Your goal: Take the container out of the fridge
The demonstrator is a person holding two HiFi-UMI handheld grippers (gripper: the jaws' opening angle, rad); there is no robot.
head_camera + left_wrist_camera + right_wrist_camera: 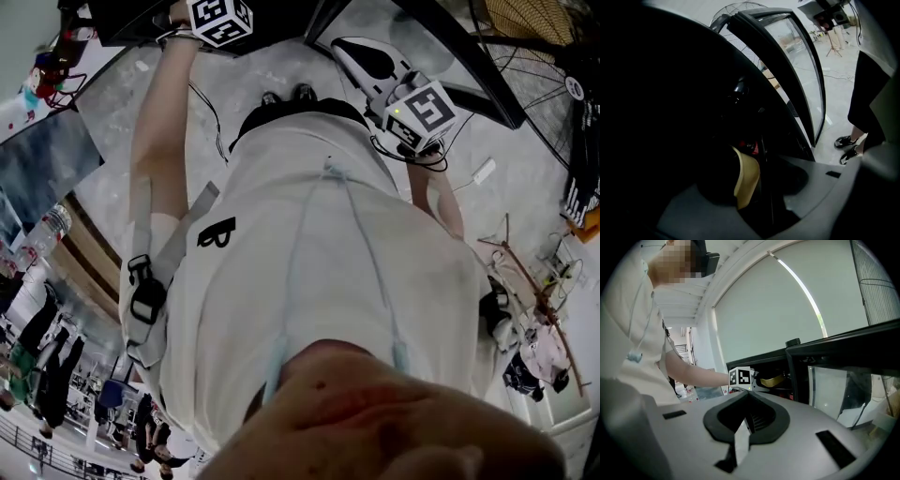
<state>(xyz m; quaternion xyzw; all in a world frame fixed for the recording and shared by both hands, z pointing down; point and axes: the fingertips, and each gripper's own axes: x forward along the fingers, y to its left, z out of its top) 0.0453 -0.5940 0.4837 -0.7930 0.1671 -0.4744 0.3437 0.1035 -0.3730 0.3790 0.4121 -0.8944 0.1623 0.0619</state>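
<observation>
Gripping the container (pixel 746 178) inside the fridge (pixel 806 366) w/ left gripper (pixel 751 193)
Jaws part-closed on its cream rim, deep in the dark interior, prob. for a straight pull-out; right gripper (pixel 748 401) waits outside, jaws together, empty; door (pixel 799 65) open for access.

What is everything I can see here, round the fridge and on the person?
fridge: one, black, straight ahead
door: one, glass in a black frame, swung open
container: one, yellowish, inside the dark fridge
red thing: one, red, deeper inside, too dark to name
fan: one, wire cage, by the fridge
floor: one, mottled grey, underfoot
stand: one, wooden, on the floor at the right
shirt: one, white, worn
shoes: two, black, on the floor
left tool: one, grey, reaching into the fridge, jaws apart round the container; grip too dark to judge
right tool: one, grey, outside the fridge, jaws shut, empty
</observation>
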